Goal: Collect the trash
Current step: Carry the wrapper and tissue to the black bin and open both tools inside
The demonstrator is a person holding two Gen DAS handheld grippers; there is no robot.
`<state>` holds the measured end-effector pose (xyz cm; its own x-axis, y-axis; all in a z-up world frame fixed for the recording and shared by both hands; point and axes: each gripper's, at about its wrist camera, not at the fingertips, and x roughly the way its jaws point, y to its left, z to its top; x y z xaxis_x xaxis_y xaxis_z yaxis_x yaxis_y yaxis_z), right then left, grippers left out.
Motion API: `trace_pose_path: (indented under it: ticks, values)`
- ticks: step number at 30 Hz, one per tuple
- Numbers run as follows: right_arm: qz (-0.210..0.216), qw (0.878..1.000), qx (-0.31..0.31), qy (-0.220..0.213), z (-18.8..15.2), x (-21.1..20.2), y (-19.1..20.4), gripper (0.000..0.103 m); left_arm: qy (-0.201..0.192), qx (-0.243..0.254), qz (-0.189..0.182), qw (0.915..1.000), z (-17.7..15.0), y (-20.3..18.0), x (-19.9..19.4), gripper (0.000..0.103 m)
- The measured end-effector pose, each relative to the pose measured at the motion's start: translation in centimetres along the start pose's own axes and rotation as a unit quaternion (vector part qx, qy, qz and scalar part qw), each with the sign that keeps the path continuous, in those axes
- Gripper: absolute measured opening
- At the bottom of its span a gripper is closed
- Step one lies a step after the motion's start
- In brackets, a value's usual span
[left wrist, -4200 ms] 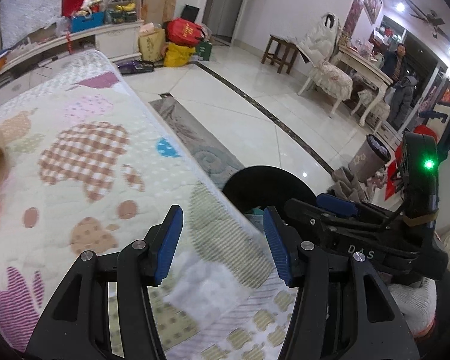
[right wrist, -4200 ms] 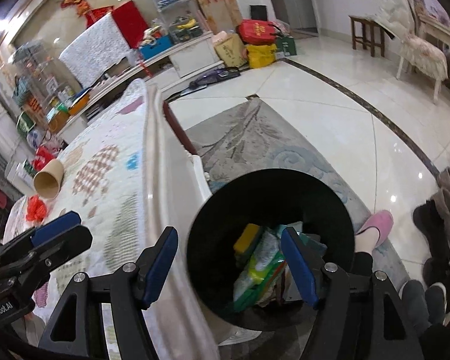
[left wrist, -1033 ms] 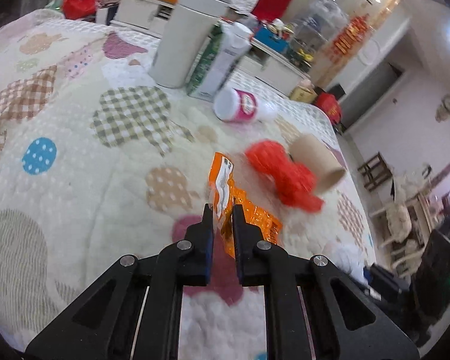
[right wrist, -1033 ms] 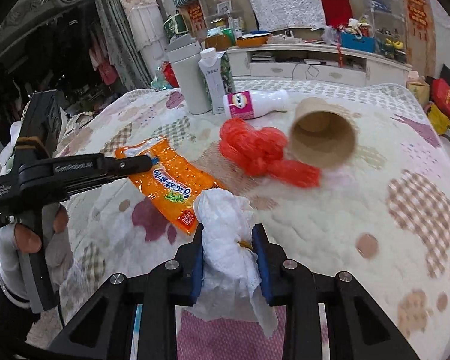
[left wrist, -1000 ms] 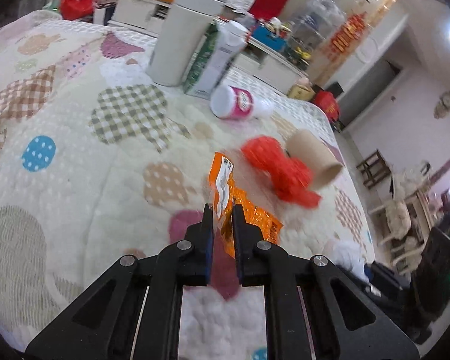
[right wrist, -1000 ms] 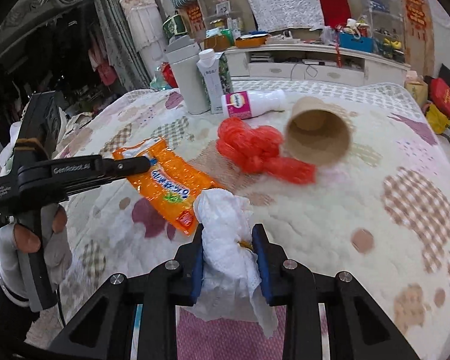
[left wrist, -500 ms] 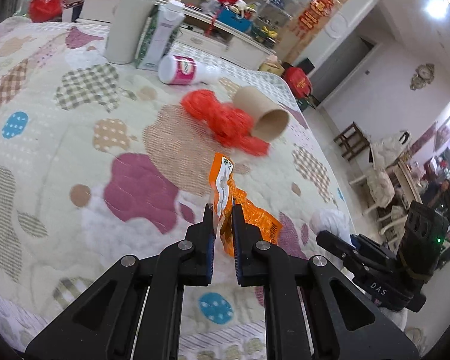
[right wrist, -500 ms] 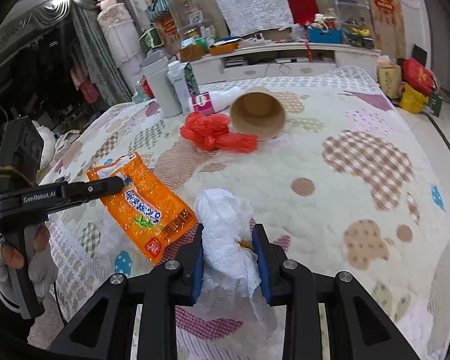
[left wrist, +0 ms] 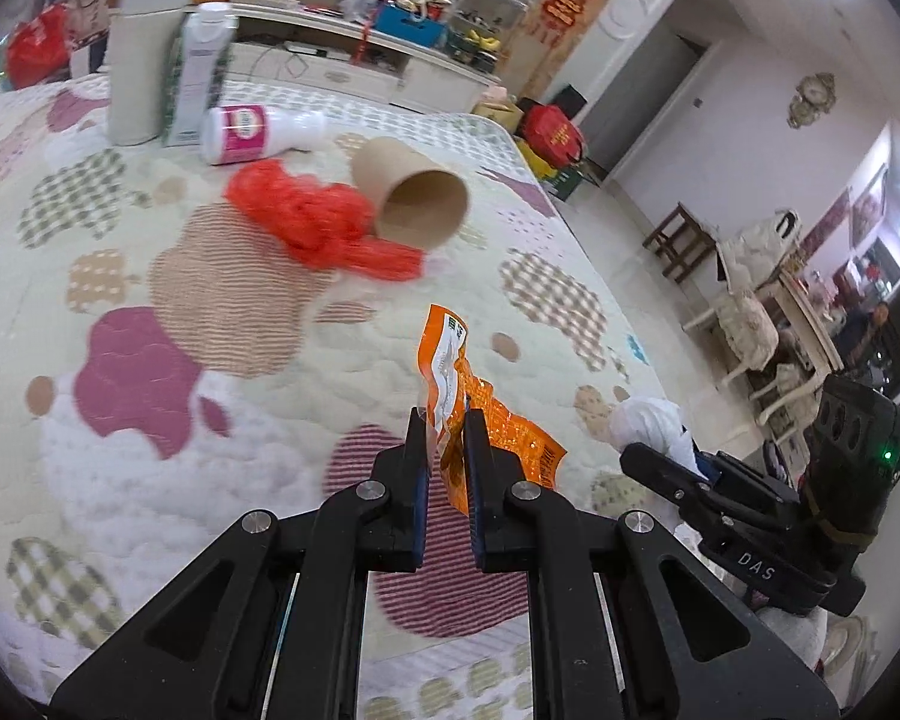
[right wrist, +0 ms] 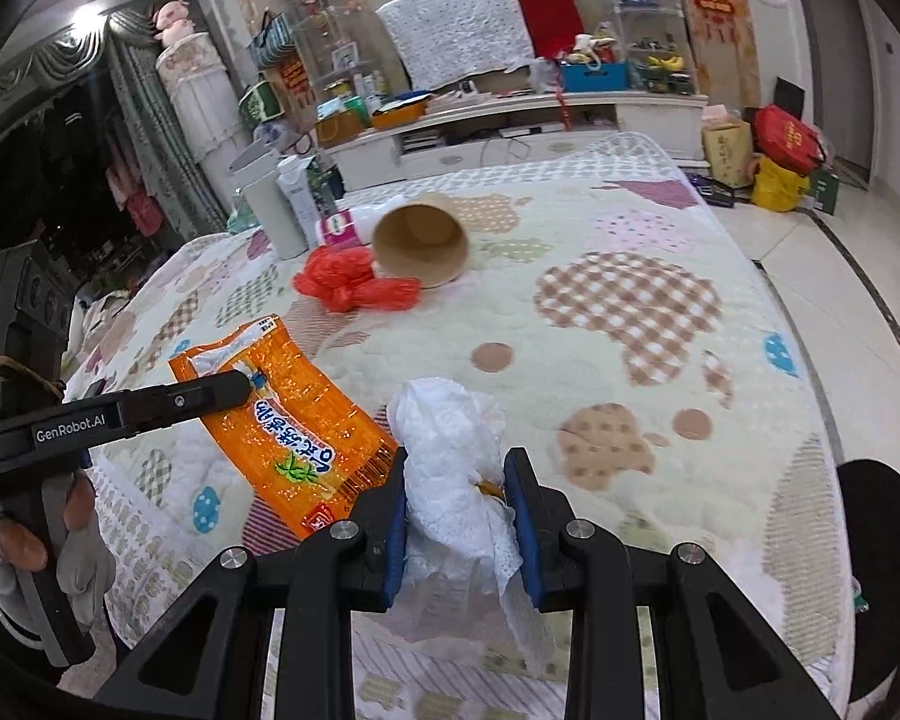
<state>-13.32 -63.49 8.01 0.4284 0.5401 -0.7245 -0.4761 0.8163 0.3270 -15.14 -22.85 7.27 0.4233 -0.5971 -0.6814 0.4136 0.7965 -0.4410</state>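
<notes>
Nearest the lens, the left hand-held gripper (left wrist: 445, 420) is pressed together on one edge of an orange snack wrapper (left wrist: 450, 372), which hangs clear above the quilt (left wrist: 150, 372). The right hand-held gripper (right wrist: 455, 468) pinches a crumpled white tissue (right wrist: 450, 450) between its blue pads, with loose folds trailing below the jaws.

Risks, as judged: the wrapper is gripped by a thin margin only, so a quick swing could slip it free. The tissue's hanging tail could tear off or snag, dropping scraps on the bed.

Farther out on the quilt, uncollected trash lies together: a red plastic bag (left wrist: 312, 222) touching a tipped paper cup (left wrist: 414, 198), with a pink-labelled bottle (left wrist: 252, 135) lying on its side just behind. A tall white canister (left wrist: 135, 60) and a carton (left wrist: 198, 72) stand upright beyond these; whether they count as trash cannot be told.

View differences: the right wrist camera shows the wrapper's printed face, a gloved hand (right wrist: 72, 546) on the left tool, and a dark round rim (right wrist: 882, 516) at the bed's right edge, probably the bin. The left wrist camera shows none of these, but shows the dining furniture and people at far right.
</notes>
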Motion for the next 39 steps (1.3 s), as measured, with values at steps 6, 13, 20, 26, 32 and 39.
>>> trace_pose_path:
  ticks: [6,13,20,26,32,39]
  values:
    - [-0.019,1.0,0.011,-0.004,-0.6,-1.2,-2.0,0.029,0.013,0.029,-0.012,0.9994,0.2,-3.4,1.9,0.008]
    - [-0.047,0.998,0.045,-0.017,-1.1,-3.6,-6.0,0.029,0.032,0.063,-0.031,0.997,0.2,-7.6,4.5,0.008]
    - [-0.072,0.994,0.083,-0.022,-2.2,-5.7,-10.0,0.029,0.05,0.09,-0.048,0.9936,0.0,-11.3,7.0,0.008]
    - [-0.095,0.99,0.104,-0.018,-3.2,-6.6,-12.6,0.029,0.064,0.108,-0.057,0.9905,-0.2,-13.8,9.0,0.008]
    - [-0.131,0.983,0.127,-0.02,-4.0,-8.0,-15.1,0.029,0.08,0.128,-0.066,0.9863,-0.6,-16.7,11.2,0.008]
    - [-0.157,0.975,0.156,-0.018,-5.2,-9.0,-18.7,0.029,0.094,0.136,-0.082,0.9827,-0.8,-19.5,13.5,0.008]
